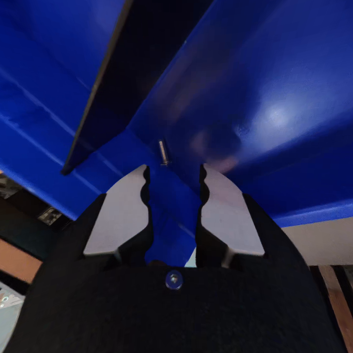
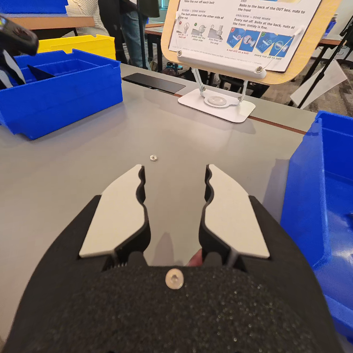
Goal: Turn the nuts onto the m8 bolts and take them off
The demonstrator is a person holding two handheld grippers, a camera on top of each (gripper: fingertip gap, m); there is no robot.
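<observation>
- A small silver hex nut (image 2: 153, 158) lies flat on the bare grey tabletop (image 2: 86, 172), just above centre in the right wrist view, close ahead of the left fingertip of the right gripper (image 2: 174, 168).
- A thin silver threaded bolt (image 1: 163, 152) lies on the floor of the blue plastic bin (image 1: 267, 86), at the middle of the left wrist view, against the foot of a bin wall and right of a dark divider panel (image 1: 118, 86).
- The left gripper (image 1: 173, 167) hangs inside that bin with its jaws spread and nothing between them; the bolt sits just beyond its tips.
- The right gripper is also spread wide and empty, low over the table.
- Judged step: fetching the parts, before any threading.
- Next, the left must close across the bolt's shank near the wall; the right must shift slightly left to bracket the nut, which is thin and may skid.
- A second blue bin (image 2: 324, 191) stands at the right edge; a clipboard stand with an instruction sheet (image 2: 238, 38) stands at the upper right.
</observation>
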